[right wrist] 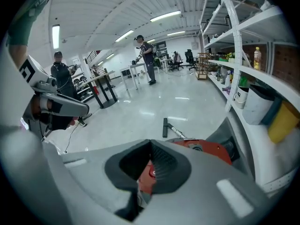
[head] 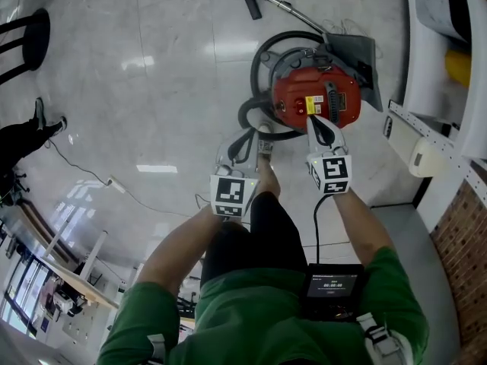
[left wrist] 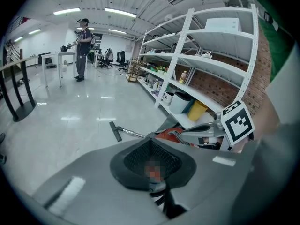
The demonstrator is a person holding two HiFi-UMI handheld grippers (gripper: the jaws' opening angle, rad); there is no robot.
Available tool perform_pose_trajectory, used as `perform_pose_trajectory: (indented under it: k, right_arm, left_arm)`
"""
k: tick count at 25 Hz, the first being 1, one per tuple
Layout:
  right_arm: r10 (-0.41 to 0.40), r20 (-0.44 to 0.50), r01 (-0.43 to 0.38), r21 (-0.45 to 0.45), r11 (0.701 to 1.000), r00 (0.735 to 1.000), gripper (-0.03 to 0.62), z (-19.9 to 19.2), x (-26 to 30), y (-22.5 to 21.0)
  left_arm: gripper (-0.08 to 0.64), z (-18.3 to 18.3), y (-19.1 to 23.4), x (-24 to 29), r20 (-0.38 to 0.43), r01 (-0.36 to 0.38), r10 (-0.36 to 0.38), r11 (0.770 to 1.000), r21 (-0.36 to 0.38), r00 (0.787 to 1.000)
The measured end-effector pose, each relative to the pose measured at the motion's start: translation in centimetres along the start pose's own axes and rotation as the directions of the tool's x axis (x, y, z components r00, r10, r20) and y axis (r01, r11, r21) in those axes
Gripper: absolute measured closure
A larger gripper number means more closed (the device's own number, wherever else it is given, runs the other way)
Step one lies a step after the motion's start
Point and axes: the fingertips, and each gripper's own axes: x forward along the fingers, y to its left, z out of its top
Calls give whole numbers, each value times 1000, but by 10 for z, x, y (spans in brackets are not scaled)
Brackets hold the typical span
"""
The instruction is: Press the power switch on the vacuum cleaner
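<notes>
Head view first: the red vacuum cleaner [head: 316,93] sits on the shiny floor [head: 152,90] right in front of the person, with its black hose [head: 262,59] looped round the back. The right tool [head: 313,119] is out over the near edge of the lid, tip close to the yellow label [head: 313,103], and its jaws are together with nothing clamped. From up here I cannot tell whether it is touching the lid.

Right gripper view backs that up: tips meet at the front [right wrist: 150,143], and red casing [right wrist: 206,150] shows just beyond and through the gap behind them.

The left tool [head: 253,131] hangs beside the machine, off its left side, jaws also closed on nothing. Its own view [left wrist: 150,138] looks past the vacuum towards the shelving [left wrist: 197,64].

My read is that the approach is nearly made but the press itself is not yet done. I cannot pick out the power switch, so the right tool has to find it and push down.
</notes>
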Motion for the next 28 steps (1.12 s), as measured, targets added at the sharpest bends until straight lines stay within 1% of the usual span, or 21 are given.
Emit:
perform_pose_trajectory:
  k: [7,11,16,22,28]
  right_arm:
    - [-5,-53,4,-15,1000,999,589,-28,32,-5]
    - [-6,-72,6,-10,1000,997,589,-39,44,-7]
    - [4,-97,-8,-35,999,995,589,-57,56,-7]
    - [-7,-113,4,-33,999,994,589,-67,69,-14]
    - [-16,-131,13,-21,1000,991,589,-74,77,-18]
  left_arm:
    - [552,-20,17,16,-5,-12,12,1000,-28,1000]
    - [552,-35,25,24,-11,-34,34,998,-55,999]
    - [552,-49,28,30,-18,-49,47,996,-77,999]
    - [552,-62,26,34,-28,-58,55,994,-89,998]
    - [552,-66,28,38,-36,-64,61,994,-90,997]
